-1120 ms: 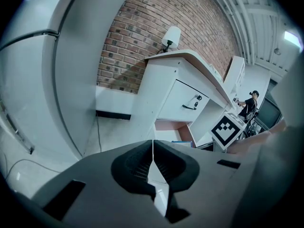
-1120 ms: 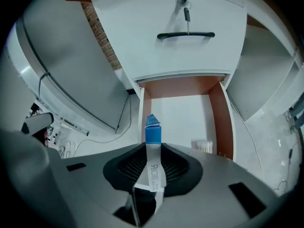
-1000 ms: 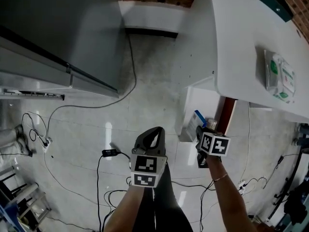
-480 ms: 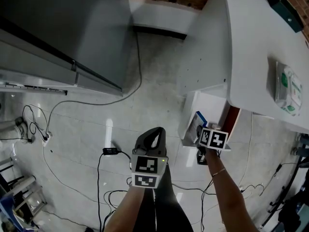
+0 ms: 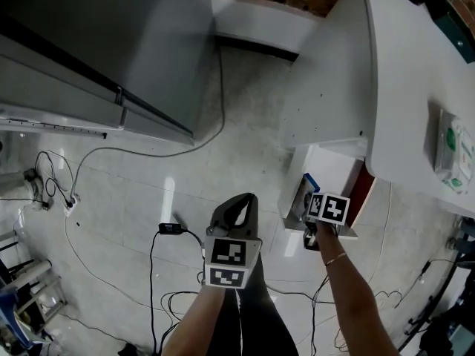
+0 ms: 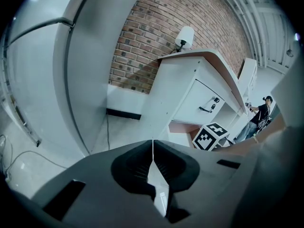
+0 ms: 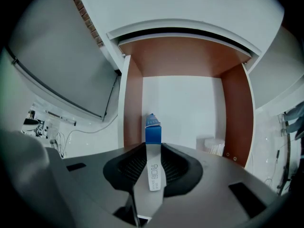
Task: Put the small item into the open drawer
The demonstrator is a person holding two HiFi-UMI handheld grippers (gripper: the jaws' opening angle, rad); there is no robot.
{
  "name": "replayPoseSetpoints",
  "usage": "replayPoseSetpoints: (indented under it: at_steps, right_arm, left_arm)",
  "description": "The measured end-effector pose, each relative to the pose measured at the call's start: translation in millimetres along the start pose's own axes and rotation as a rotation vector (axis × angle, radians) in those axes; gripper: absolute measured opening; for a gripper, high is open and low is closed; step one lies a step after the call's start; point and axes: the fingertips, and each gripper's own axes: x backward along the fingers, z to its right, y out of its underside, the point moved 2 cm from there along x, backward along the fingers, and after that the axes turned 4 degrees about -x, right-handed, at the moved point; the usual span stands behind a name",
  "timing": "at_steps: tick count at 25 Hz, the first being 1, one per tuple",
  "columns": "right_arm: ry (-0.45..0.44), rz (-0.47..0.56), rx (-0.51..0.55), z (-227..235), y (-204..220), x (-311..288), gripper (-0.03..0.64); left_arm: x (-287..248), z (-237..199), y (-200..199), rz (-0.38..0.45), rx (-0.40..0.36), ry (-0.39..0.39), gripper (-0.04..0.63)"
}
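My right gripper (image 5: 309, 200) is shut on a small slim box (image 7: 152, 129) with a blue end and a white body. It holds the box over the front of the open drawer (image 7: 134, 103), which has a white floor and red-brown side walls. In the head view the box (image 5: 306, 187) shows blue just ahead of the marker cube, above the drawer (image 5: 332, 170). My left gripper (image 5: 239, 205) hangs over the floor to the left of the drawer. Its jaws (image 6: 153, 152) meet with nothing between them.
A small white tub (image 7: 210, 146) sits in the drawer's near right corner. The white desk (image 5: 415, 87) above carries a packet of wipes (image 5: 454, 153). A grey cabinet (image 5: 96, 43) stands at the left, and cables (image 5: 159, 232) trail over the tiled floor. A person (image 6: 262, 112) stands far off.
The right gripper with the box has edged slightly forward over the drawer while the head view shifted. The left gripper has stayed in place.
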Motion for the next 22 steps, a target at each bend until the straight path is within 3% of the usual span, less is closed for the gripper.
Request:
replayPoseSetpoints:
  at_steps: [22]
  right_arm:
    - [0.041,-0.057,0.064,-9,-6,-36,0.101]
  left_arm:
    - [-16,-14,0,-0.021,0.013,-0.038,0.026]
